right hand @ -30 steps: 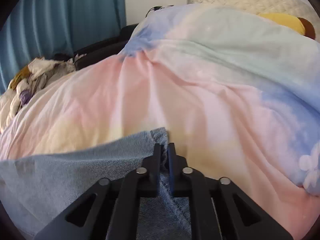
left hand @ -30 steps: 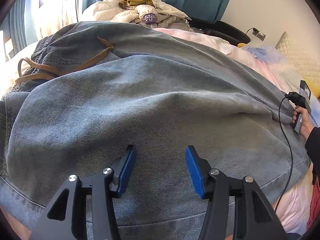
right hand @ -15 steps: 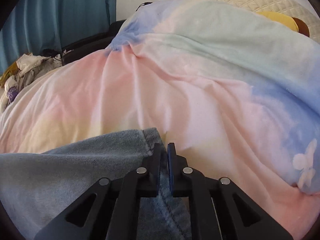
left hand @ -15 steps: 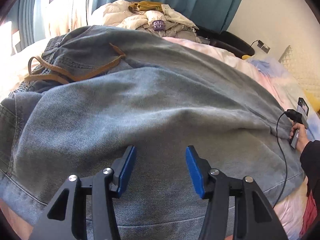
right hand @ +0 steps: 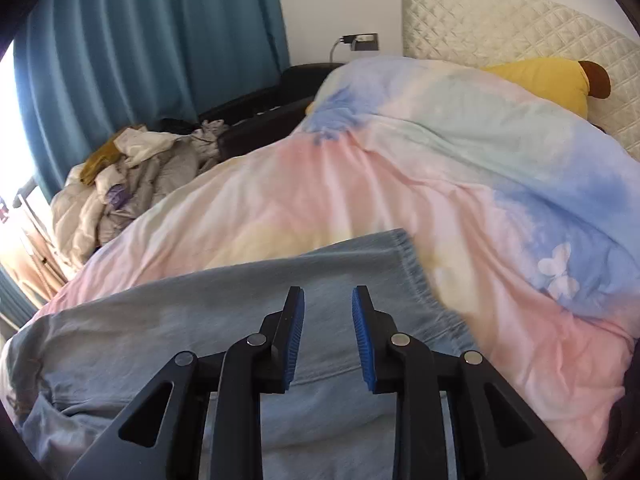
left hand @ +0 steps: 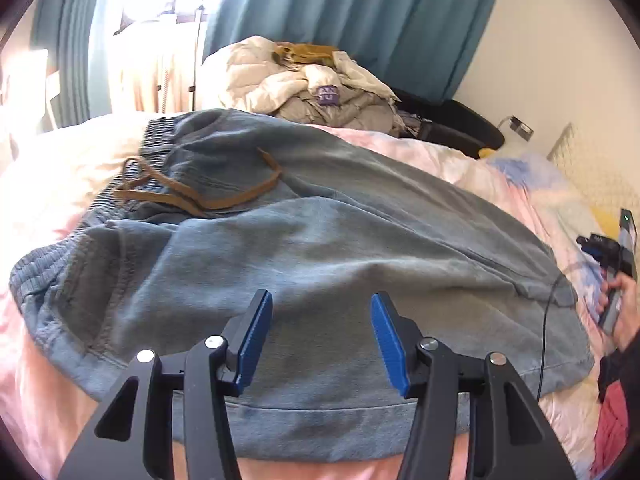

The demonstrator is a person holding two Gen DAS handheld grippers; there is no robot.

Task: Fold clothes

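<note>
Home bedrm: bed w/ duvet [right hand: 400,184], quilted headboard [right hand: 500,28], curtains [left hand: 360,20].

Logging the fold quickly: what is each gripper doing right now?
Left gripper: open, holding nothing, above the denim trousers.
Right gripper: jaws opening, nothing between them.

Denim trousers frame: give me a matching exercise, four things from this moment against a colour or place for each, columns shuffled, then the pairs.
Things:
1. denim trousers
2. drawstring
3. curtain
4. heap of clothes

Descriptions:
A. brown, lying across the waistband
B. teal, hanging behind the bed
C. piled beyond the bed's far edge
D. faded blue, spread flat on the duvet

Pairs: 1-D, 2-A, 3-B, 4-C
</note>
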